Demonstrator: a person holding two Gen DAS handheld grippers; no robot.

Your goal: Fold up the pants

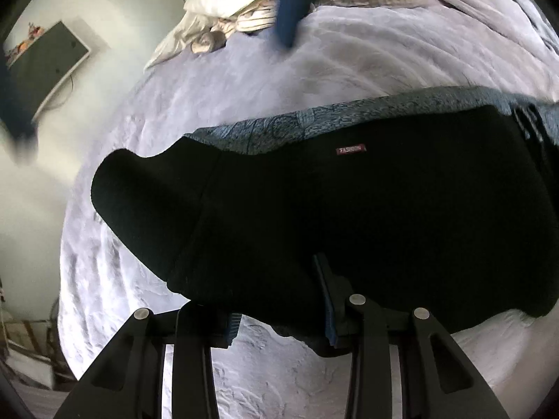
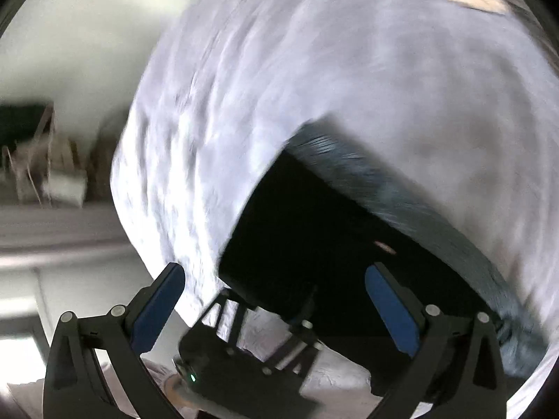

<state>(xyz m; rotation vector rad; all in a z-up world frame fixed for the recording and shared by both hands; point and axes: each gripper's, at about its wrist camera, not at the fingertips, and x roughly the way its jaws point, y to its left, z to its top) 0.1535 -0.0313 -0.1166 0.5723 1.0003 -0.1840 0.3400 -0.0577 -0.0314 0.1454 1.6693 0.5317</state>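
From the left wrist camera, the black soft pants (image 1: 332,216) lie flat across the pale purple fuzzy blanket (image 1: 367,70) on the bed. A small red tag (image 1: 351,149) sits near their top edge, and a strip of blue-grey patterned cloth (image 1: 279,132) peeks out from behind them. The left gripper (image 1: 279,296) has its fingers spread apart, with the near edge of the pants between them; one blue pad (image 1: 326,300) lies against the black cloth. Past the pants there is a heap of white and striped bedding (image 1: 230,10). A dark screen with a white frame (image 1: 49,66) hangs on the wall. A blurry dark blue shape (image 1: 288,7) covers part of the heap.

The right wrist camera is very blurry. It shows the left gripper (image 2: 251,345) from outside, by the pants' (image 2: 314,230) near edge. The right gripper (image 2: 276,300) is wide apart and holds nothing, up above the blanket (image 2: 314,70). It also shows brown clutter by the wall (image 2: 52,167), too smeared to make out.
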